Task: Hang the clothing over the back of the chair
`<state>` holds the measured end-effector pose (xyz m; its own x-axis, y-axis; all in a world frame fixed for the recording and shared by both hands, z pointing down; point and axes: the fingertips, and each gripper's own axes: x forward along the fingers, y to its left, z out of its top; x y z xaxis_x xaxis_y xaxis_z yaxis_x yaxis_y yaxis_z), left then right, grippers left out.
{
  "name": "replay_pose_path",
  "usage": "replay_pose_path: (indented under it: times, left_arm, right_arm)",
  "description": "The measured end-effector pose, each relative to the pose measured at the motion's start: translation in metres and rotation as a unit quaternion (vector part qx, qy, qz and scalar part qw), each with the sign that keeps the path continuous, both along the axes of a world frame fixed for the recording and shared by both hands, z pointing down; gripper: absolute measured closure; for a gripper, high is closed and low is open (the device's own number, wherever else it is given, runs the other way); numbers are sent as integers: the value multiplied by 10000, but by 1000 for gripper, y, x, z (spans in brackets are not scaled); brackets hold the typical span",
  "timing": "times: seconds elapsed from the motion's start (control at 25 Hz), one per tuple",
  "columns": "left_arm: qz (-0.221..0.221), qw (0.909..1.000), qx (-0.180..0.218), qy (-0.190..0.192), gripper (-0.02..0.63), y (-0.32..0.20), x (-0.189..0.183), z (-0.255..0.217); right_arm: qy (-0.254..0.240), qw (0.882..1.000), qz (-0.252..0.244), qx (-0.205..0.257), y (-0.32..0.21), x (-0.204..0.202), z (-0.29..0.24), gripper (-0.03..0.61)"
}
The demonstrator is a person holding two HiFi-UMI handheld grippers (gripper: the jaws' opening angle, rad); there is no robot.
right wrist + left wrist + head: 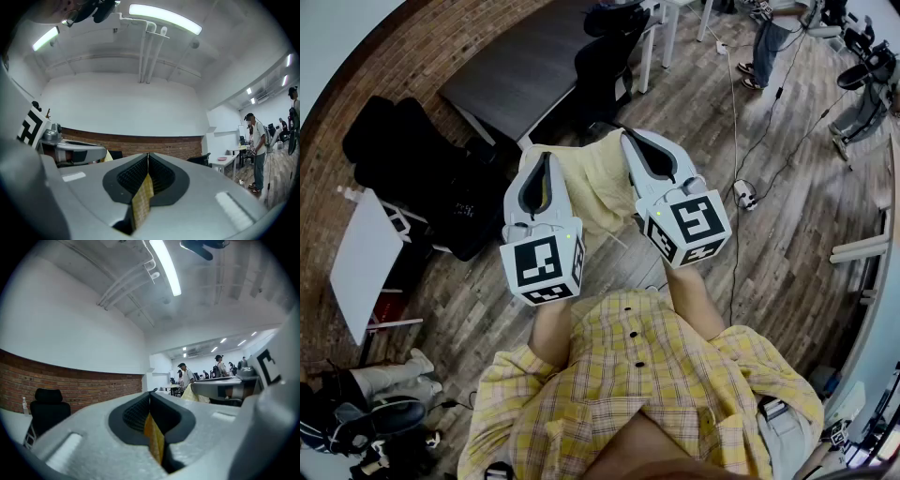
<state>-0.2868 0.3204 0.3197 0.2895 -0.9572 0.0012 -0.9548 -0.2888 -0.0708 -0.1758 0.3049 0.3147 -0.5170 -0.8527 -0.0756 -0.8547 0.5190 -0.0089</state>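
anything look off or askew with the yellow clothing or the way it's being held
Nothing stands out. The yellow clothing hangs spread between the left tool and right tool, each shut on an edge of it. It is not yet over the black chair ahead.

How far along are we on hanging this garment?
Picked up: left gripper and right gripper are each shut on the yellow garment, which hangs between them in the air. Left to do: carry it to the black chair ahead and drape it over the back.
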Motion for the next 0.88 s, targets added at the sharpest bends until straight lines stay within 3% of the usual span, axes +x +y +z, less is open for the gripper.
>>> replay_pose_path:
  times: [0.52,0.88]
  left_arm:
    - [15,10000,-19,21,609,1,18,3]
    - [-54,10000,-46,-58,609,0,52,5]
  right_arm:
    - [-58,10000,-69,-21,0,16,1,566]
    - [-240,9996,-136,-76,-3,51,3,566]
